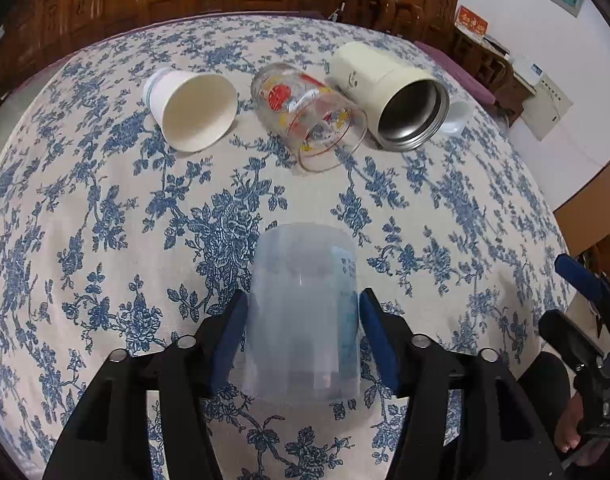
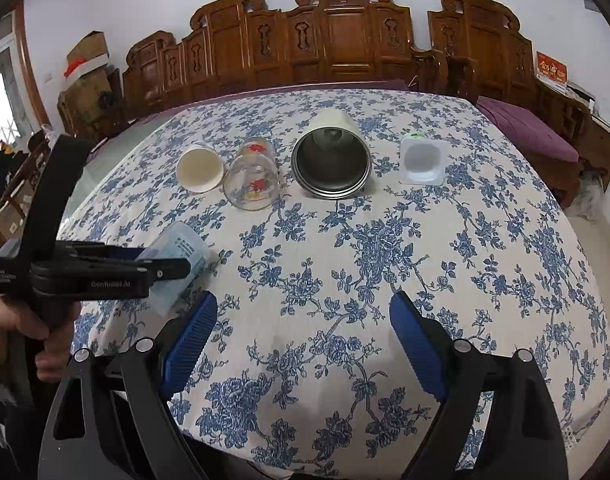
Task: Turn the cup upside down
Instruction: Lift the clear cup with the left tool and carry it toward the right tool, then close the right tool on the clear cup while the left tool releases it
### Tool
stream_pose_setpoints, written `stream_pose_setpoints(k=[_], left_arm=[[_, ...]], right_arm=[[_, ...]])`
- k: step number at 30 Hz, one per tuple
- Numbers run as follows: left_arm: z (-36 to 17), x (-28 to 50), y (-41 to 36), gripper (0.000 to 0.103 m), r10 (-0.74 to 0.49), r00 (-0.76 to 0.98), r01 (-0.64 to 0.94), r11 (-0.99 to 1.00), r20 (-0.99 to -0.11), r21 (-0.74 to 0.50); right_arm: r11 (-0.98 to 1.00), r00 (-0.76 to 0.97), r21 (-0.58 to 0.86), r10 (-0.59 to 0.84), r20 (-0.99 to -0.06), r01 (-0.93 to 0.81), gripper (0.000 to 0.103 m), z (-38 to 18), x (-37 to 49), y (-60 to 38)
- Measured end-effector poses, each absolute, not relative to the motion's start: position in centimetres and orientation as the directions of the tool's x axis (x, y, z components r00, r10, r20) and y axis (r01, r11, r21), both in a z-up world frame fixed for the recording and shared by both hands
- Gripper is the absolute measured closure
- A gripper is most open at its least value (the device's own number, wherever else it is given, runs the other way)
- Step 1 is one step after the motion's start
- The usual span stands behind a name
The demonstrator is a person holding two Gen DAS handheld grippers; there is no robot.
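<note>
Hand-held gripper (image 1: 303, 336) over floral tablecloth (image 1: 105, 220), carved chairs (image 2: 337, 40) behind

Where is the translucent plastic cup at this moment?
The translucent plastic cup sits between the left gripper fingers, over the near-left part of the floral tablecloth, in front of the paper cup and printed glass.

Both grippers, left (image 1: 303, 334) and right (image 2: 303, 342), are black, with blue textured pads (image 2: 189, 344), silver screws (image 2: 144, 345) and white lettering.
</note>
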State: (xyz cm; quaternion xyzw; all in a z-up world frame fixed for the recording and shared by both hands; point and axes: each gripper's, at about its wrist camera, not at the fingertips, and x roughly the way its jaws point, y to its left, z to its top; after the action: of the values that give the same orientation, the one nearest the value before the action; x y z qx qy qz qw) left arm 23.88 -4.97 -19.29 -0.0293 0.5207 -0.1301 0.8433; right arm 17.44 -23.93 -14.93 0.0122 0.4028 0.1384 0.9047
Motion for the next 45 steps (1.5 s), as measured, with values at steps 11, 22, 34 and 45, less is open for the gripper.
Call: stream_pose_setpoints(k=[11, 22, 34, 45], left_arm=[[-12.9, 20.3, -0.3, 0.015, -0.205, 0.579, 0.185, 0.976, -0.789, -0.117], [-9.0, 16.7, 6.4, 0.008, -0.080, 0.695, 0.086, 0.996, -0.715, -0.028], [-10.7, 15.5, 9.1, 0.008, -0.062, 0.690, 0.050, 0.998, -0.721, -0.038], [-10.6, 15.2, 9.3, 0.008, -0.051, 0.697, 0.049, 0.999, -0.715, -0.023]], right_arm=[[0.949, 0.620, 0.169, 0.302, -0.725, -0.265, 0.013, -13.4, 18.7, -22.0], [0.922, 0.534, 0.261, 0.380, -0.755, -0.287, 0.017, -13.9, 22.1, -16.4], [0.930, 0.378, 0.306, 0.363, -0.852, -0.203, 0.020, -17.9, 26.5, -11.5], [0.931, 0.252, 0.341, 0.364, -0.896, -0.132, 0.030, -20.4, 28.7, -9.3]])
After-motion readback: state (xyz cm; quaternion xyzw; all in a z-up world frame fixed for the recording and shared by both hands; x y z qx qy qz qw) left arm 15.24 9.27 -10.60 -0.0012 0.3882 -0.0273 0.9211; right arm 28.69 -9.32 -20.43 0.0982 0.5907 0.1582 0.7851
